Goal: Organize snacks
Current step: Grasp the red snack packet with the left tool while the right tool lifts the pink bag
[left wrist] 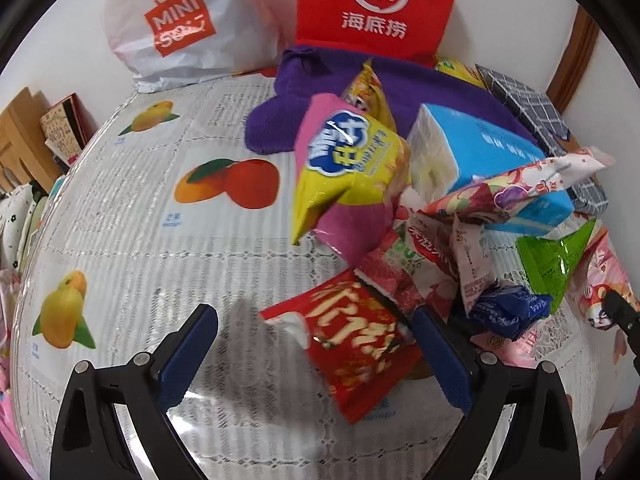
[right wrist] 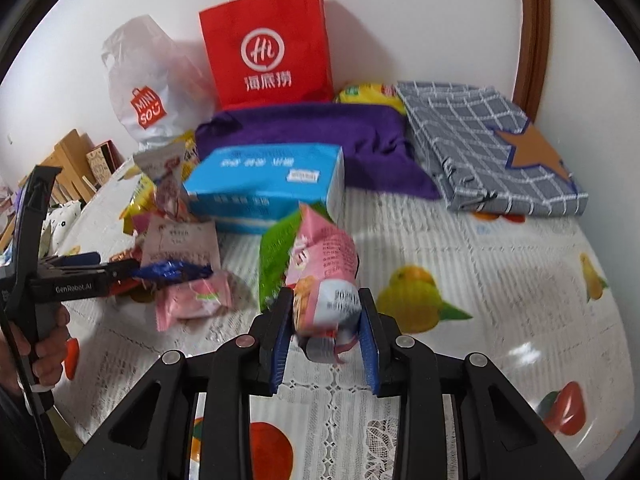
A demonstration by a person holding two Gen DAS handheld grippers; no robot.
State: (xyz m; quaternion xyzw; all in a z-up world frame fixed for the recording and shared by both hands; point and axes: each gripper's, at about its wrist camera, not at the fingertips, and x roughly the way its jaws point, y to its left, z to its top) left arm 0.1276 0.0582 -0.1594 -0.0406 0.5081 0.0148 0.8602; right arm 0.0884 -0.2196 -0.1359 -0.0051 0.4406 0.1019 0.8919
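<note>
Two grippers over a snack heap beside one blue tissue box.
Left wrist view: the left gripper (left wrist: 312,354) hangs with fingers spread wide around one red snack packet (left wrist: 352,344), which lies flat just in front of the blue tissue box (left wrist: 486,156), its long axis slanting toward the camera. Right wrist view: the right gripper (right wrist: 324,334) pinches one pink snack packet (right wrist: 324,272), its long axis pointing away toward the tissue box (right wrist: 264,188); one green packet (right wrist: 276,256) lies beside it.

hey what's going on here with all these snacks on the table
A person is sorting snacks with a handheld gripper in each hand. The right gripper is shut on a pink snack bag. The left gripper is open above a red packet at the edge of the snack pile, near the tissue box.
</note>
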